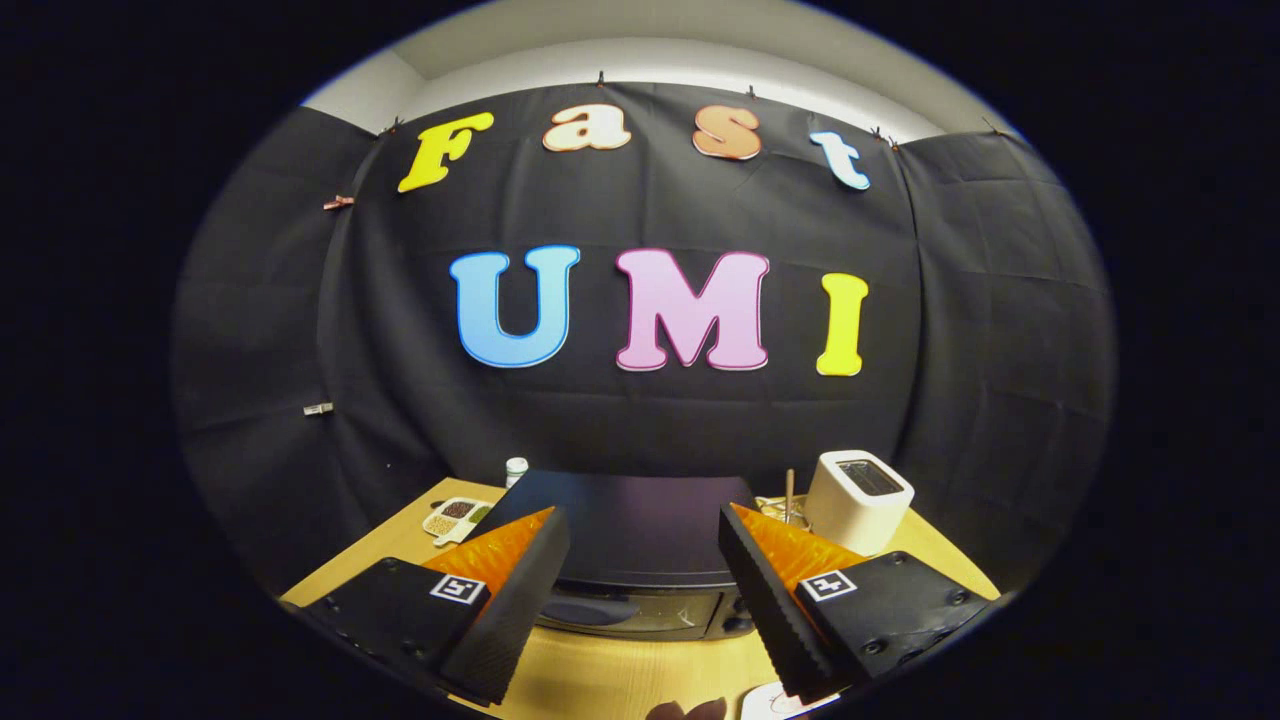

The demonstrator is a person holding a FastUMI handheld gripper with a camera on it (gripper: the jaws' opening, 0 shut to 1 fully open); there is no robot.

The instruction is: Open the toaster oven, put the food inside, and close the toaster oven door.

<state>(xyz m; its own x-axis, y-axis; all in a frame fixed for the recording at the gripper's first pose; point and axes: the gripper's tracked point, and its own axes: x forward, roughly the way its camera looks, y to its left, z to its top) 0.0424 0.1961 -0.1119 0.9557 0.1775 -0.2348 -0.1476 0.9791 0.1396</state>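
The gripper (pixel 640 600) hangs with fingers wide and empty above the dark, boxy toaster oven (pixel 635 545) on the wooden surface (pixel 620 675); the door looks closed (opening comes first), so the fingers must descend to its front.

White pop-up toaster (pixel 858 497), small white jar (pixel 516 470), compartment dish (pixel 456 518), wooden table (pixel 600 680)

Wooden table (pixel 600 680) with toaster oven (pixel 632 545)

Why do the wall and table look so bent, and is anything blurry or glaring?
Gripper view: fisheye lens bows the wooden table and booth wall outward; lighting is dim and even, with no strong glare; the black toaster oven sits sharp just beyond the open gripper, white toaster to its right, equally crisp.
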